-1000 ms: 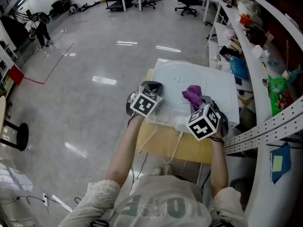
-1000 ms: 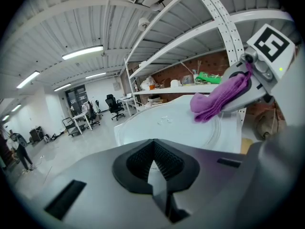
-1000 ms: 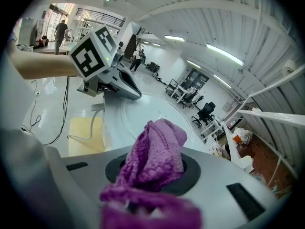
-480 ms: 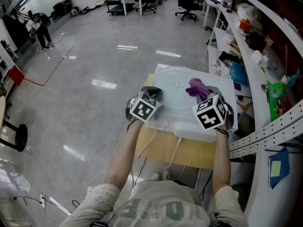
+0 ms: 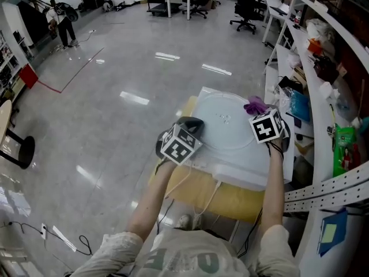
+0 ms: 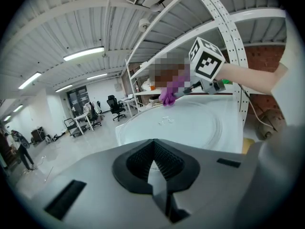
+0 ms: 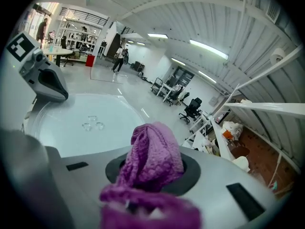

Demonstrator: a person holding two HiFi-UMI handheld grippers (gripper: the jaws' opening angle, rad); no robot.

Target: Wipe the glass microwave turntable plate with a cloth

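Our right tool point(image 5: 258, 112) pinches the crumpled purple cloth point(image 5: 253, 104) at two o'clock on the clear round glass turntable plate point(image 5: 230, 133); our left tool point(image 5: 191, 124) clamps its rim at eight o'clock.

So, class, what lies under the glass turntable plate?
The glass plate rests on a white slab, which sits on a yellowish tabletop. The slab shows through the clear glass. Whatever lies beneath the slab itself is covered.

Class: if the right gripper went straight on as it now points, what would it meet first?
Likely nothing close: the right gripper, holding a purple knitted cloth, points past the rim of the round glass turntable plate toward open floor.
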